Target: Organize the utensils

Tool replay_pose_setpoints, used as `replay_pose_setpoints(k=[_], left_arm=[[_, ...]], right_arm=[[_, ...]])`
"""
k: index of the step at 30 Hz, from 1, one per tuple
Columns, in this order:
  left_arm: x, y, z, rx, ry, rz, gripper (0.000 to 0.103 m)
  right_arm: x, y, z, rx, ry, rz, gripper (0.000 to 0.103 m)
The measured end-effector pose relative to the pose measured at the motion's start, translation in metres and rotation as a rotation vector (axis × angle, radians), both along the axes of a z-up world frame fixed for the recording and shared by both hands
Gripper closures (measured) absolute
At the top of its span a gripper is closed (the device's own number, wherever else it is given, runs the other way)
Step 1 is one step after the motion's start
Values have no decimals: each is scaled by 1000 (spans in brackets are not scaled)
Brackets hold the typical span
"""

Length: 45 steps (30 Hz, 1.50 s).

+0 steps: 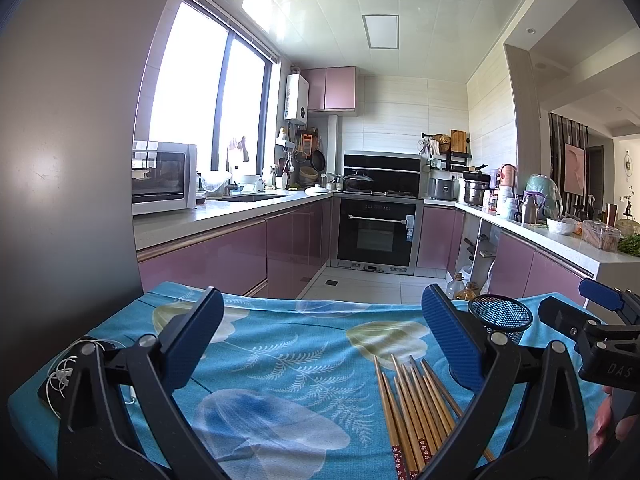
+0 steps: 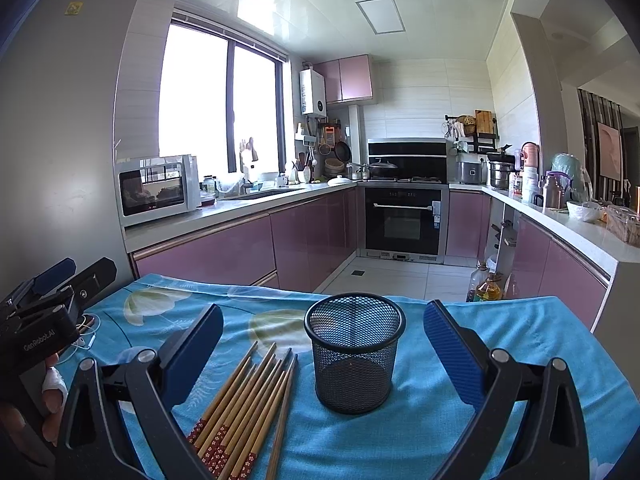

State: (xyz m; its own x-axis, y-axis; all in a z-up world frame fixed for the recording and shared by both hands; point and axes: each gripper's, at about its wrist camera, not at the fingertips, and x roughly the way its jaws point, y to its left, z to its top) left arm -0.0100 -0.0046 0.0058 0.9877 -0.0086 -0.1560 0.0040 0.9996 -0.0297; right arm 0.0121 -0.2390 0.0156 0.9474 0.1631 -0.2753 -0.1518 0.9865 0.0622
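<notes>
1. Chopsticks point(image 2: 244, 408) lie bundled on the cloth point(image 2: 432, 432), lower left of centre in the right view, long axes running away from the camera, just left of the cup point(image 2: 354, 350).
2. Left gripper point(image 1: 322, 340) and right gripper point(image 2: 323, 344) both gape wide, empty.
3. Right jaws straddle cup and sticks, so the right one seems better placed.

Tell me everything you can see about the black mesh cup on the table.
The black mesh cup is a round holder of what looks like wire mesh, with a solid rim and base. It stands upright and empty on the blue flowered tablecloth, just right of the bundle of wooden chopsticks, apparently not touching them. Nothing grips it; the right gripper is open around it.
</notes>
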Motion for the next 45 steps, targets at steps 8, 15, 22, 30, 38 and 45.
replay_pose_setpoints(k=[8, 15, 22, 30, 38, 45], left_arm=[[0, 0, 0, 0, 1, -2, 5], [3, -1, -3, 0, 2, -1, 5], [2, -1, -4, 2, 4, 2, 5], [1, -1, -6, 3, 7, -1, 5], [3, -2, -16, 6, 19, -2, 5], [5, -3, -15, 12, 31, -5, 5]], right_arm=[[0, 0, 0, 1, 1, 2, 6], [1, -2, 2, 0, 4, 5, 6], [1, -3, 2, 1, 5, 5, 6], [1, -5, 3, 0, 12, 7, 6], [1, -7, 3, 3, 19, 10, 6], [0, -10, 1, 6, 33, 20, 6]])
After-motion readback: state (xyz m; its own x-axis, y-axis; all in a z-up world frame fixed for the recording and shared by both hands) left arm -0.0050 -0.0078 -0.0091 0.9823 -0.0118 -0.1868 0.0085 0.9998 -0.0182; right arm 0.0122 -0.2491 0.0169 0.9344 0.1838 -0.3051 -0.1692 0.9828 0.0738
